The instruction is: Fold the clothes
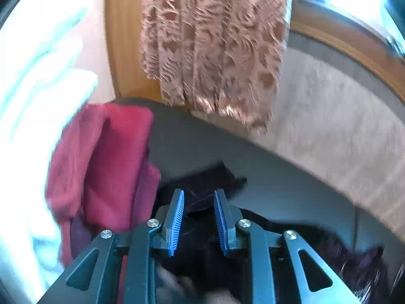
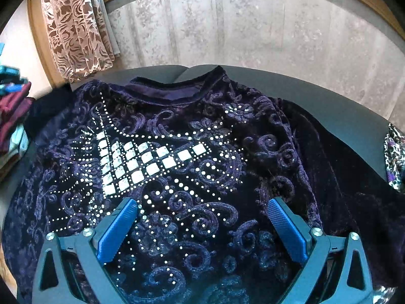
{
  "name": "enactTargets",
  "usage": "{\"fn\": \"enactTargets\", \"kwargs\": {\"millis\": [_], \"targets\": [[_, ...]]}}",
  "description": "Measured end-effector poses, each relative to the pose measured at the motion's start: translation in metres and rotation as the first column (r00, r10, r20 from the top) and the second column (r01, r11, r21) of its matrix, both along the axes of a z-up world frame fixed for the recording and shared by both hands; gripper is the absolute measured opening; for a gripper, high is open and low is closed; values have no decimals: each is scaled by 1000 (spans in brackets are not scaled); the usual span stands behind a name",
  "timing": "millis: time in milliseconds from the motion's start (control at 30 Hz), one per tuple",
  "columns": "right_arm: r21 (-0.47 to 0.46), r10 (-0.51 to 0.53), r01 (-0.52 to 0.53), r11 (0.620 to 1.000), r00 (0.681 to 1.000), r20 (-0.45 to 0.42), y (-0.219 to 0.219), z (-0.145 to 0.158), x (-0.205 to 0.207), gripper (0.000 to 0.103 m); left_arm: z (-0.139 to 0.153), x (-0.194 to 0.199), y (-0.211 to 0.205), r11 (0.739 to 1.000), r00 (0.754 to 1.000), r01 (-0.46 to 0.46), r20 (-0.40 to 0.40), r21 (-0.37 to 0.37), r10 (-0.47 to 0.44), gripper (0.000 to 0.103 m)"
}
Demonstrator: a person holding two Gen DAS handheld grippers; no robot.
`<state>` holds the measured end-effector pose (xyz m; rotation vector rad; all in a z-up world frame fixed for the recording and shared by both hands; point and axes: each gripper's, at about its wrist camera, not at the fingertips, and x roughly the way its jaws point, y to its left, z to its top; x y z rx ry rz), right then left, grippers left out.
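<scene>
Jaws on the right gripper are standing wide apart, hovering over the chest of a dark purple velvet top lying flat across the dark table, neckline toward the far edge. The left gripper is holding its jaws narrowly apart, gripping nothing, above dark fabric near the left edge beside a red garment. Folding well probably means pinching a side edge, not the beaded centre.
</scene>
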<state>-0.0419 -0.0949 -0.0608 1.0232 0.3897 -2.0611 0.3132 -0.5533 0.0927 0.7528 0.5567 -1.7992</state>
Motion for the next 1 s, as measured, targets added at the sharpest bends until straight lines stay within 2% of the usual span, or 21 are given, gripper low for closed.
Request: {"fn": "enactTargets", "kwargs": {"millis": [100,200,267,333,400,467,567,633,700,767,833,933,1000], "targets": [[1,-3,3,1000,1000,-3,-2,-2,0,103,-2,-18,31,987,987,158,9,-13,-158,29],[4,-9,9,1000,1000,-4,0,0,0,103,-3,-63,57,936,935,352,48,-30,-350,34],[6,-13,13,1000,1000,-3,2,3,0,103,-4,-95,66,888,889,457,61,-58,-454,40],[7,-12,12,1000,1000,4,1,4,0,103,-6,-125,75,829,833,553,84,-81,-547,46],[-2,-9,9,1000,1000,22,3,5,-3,103,-11,-152,81,775,778,626,121,-84,-616,58],[-19,4,-3,1000,999,51,5,7,-7,103,-23,-176,74,743,739,668,138,-29,-659,58],[-42,43,-39,998,995,92,6,19,-21,103,-49,-202,51,707,696,700,124,99,-707,58],[-78,39,-34,996,997,61,4,39,-36,103,-66,-208,39,693,689,697,95,183,-718,58],[-94,38,-36,995,999,20,-8,58,-54,103,-80,-205,34,663,675,705,47,250,-736,57],[-86,49,-51,995,998,-26,-28,73,-72,103,-88,-197,38,629,653,725,10,279,-757,56],[-43,77,-80,996,995,-59,-54,78,-88,103,-95,-190,46,591,619,750,-2,297,-785,56],[63,125,-122,991,991,-42,-95,65,-110,103,-101,-184,66,541,549,794,56,278,-834,54],[145,151,-147,978,988,-15,-121,51,-120,100,-102,-181,78,513,511,815,84,268,-856,48]]}}
